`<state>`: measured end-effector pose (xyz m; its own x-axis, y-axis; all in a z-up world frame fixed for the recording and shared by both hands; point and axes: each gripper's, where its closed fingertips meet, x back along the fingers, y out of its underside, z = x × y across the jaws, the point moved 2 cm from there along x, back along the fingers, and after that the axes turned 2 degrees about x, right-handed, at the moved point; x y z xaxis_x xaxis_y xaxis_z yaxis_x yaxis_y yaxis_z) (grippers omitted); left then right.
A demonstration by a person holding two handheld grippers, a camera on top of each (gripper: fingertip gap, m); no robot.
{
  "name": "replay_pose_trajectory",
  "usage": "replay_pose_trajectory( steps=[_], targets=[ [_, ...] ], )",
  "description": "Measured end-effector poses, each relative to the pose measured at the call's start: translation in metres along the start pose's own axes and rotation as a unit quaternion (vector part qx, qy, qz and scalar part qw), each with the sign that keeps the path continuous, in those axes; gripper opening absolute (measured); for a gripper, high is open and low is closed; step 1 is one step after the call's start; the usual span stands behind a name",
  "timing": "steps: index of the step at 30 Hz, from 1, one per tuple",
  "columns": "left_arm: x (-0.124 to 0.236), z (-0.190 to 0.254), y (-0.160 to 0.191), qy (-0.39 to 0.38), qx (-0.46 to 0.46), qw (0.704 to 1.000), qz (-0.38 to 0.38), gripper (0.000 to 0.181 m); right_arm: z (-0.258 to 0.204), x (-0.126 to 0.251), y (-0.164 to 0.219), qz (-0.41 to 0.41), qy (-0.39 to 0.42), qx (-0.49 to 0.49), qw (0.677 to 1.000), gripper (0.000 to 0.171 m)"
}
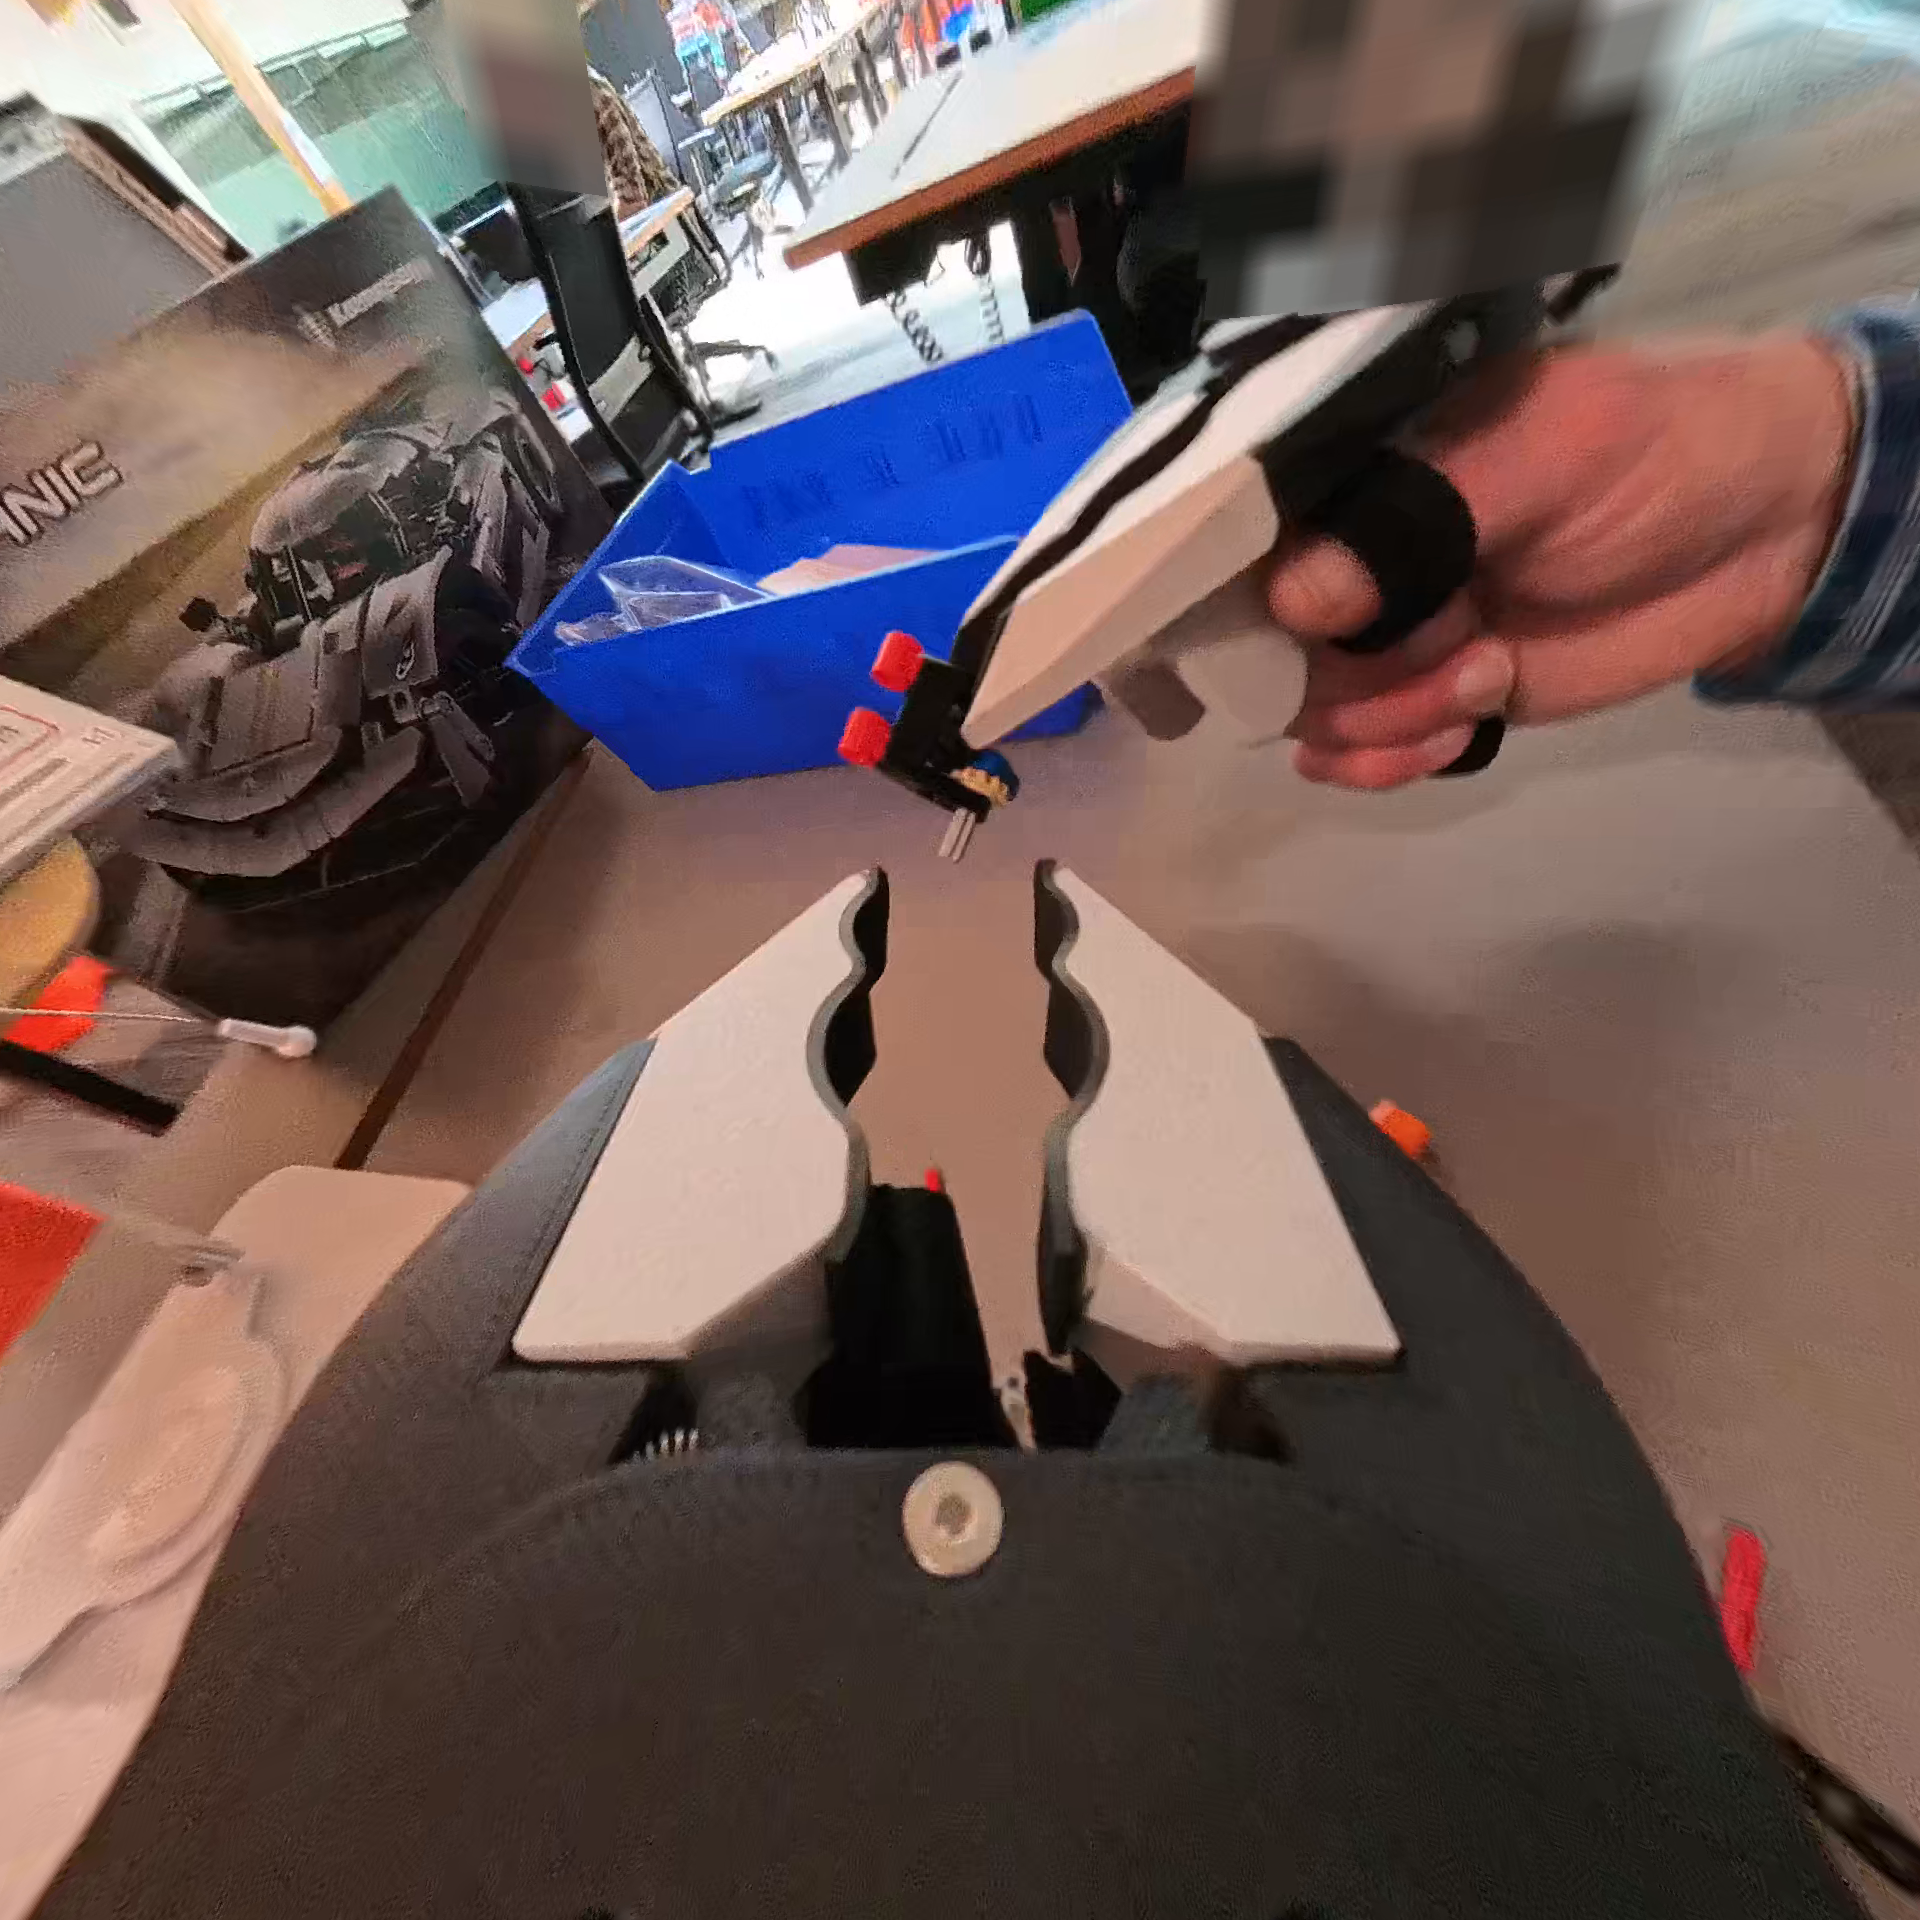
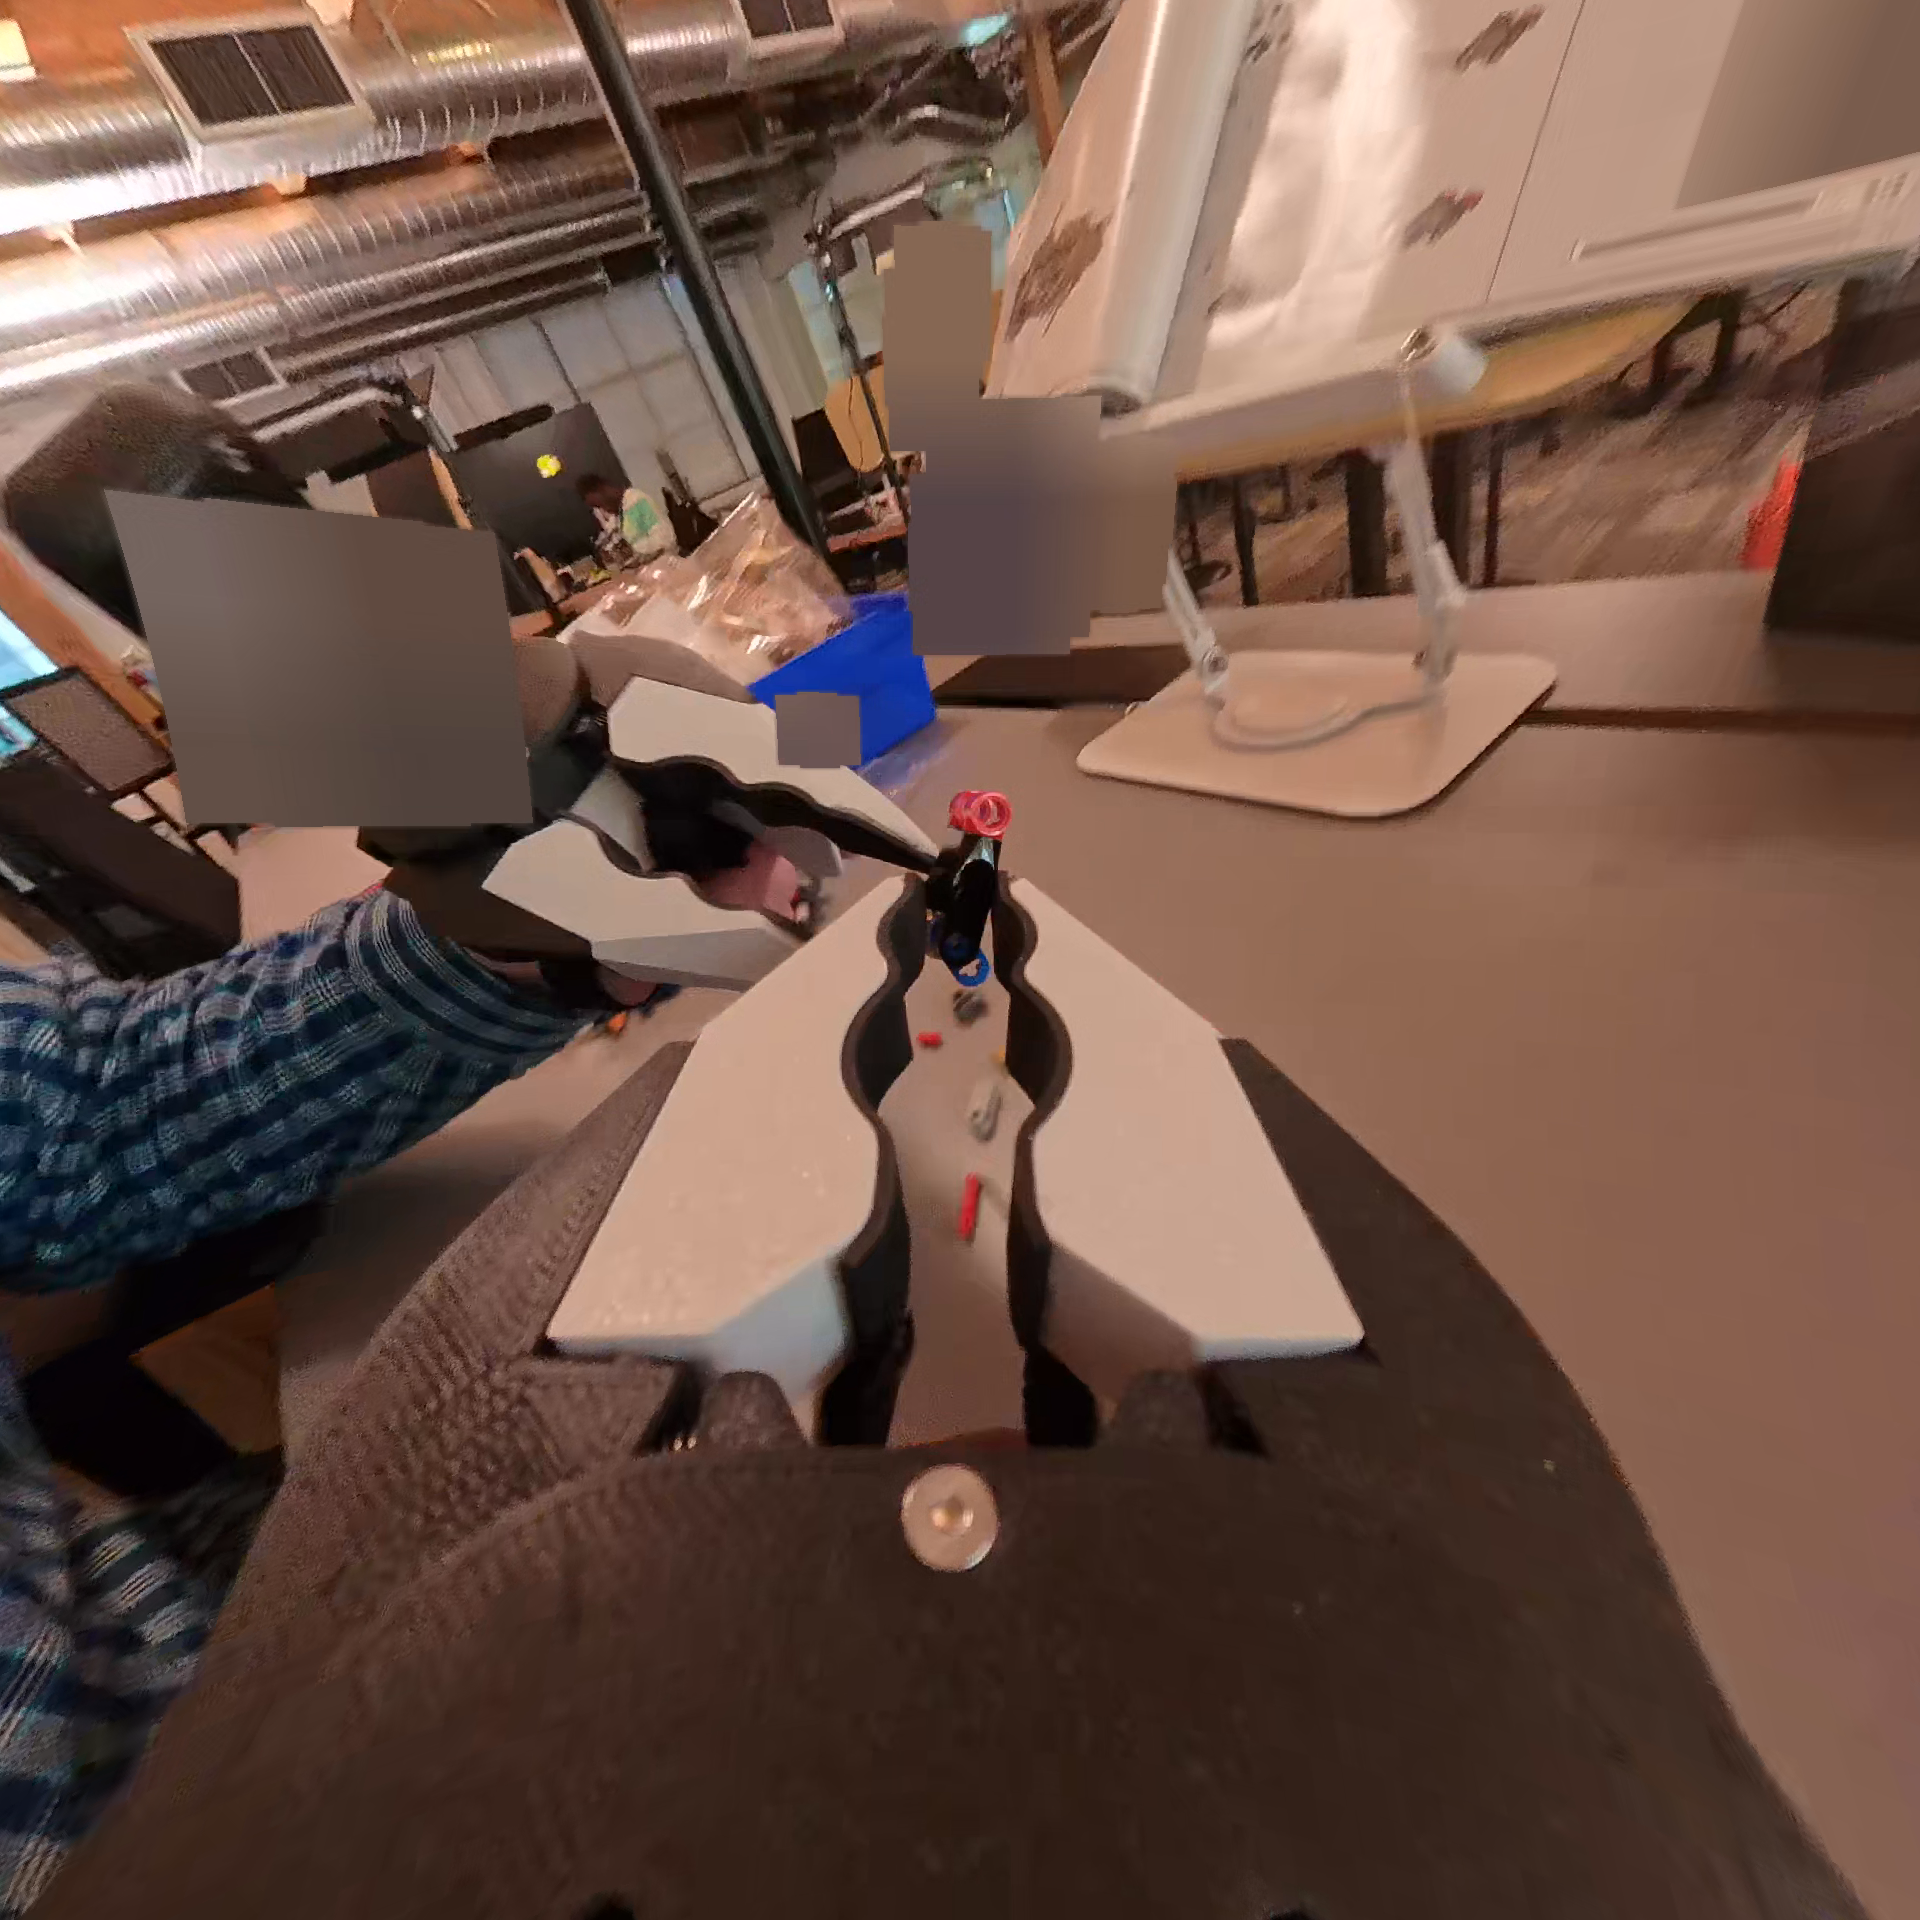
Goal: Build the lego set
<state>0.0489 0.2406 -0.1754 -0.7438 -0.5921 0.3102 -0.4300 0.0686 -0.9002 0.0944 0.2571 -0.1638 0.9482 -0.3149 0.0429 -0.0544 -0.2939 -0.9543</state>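
My right gripper (image 2: 956, 888) is shut on a small lego assembly (image 2: 975, 883): a black beam with two red pins (image 2: 979, 812) on top and a blue piece below. In the left wrist view the right gripper (image 1: 971, 727) holds this assembly (image 1: 925, 727) in the air, its grey axle pointing down, just beyond my left gripper (image 1: 961, 883). The left gripper is open and empty. In the right wrist view the left gripper (image 2: 868, 890) reaches in from the left, its upper fingertip close to the assembly.
Several loose lego pieces (image 2: 971, 1205) lie on the grey table (image 2: 1455, 1039) under the right gripper. A blue bin (image 1: 831, 623) with bags stands behind. The lego box (image 1: 291, 540) stands at the left. A white stand (image 2: 1320, 727) holds the instruction booklet (image 2: 1247, 208). Only a small space, under 4 cm, lies between the two pairs of fingers.
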Motion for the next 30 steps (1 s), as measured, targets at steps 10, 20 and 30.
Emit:
replay_pose_trajectory(
  steps=[10,20,30],
  targets=[
    [-0.041,-0.088,-0.008,0.014,0.121,0.988,0.090,0.025,0.056,-0.054,-0.047,0.078,-0.022,0.025,0.996,0.010],
    [-0.057,-0.111,0.008,0.061,0.206,0.966,0.142,0.019,0.083,-0.071,-0.036,0.117,-0.038,0.025,0.992,0.010],
    [-0.051,-0.116,0.006,0.089,0.256,0.945,0.185,0.021,0.091,-0.058,-0.032,0.118,-0.024,0.023,0.992,0.009]
  ],
)
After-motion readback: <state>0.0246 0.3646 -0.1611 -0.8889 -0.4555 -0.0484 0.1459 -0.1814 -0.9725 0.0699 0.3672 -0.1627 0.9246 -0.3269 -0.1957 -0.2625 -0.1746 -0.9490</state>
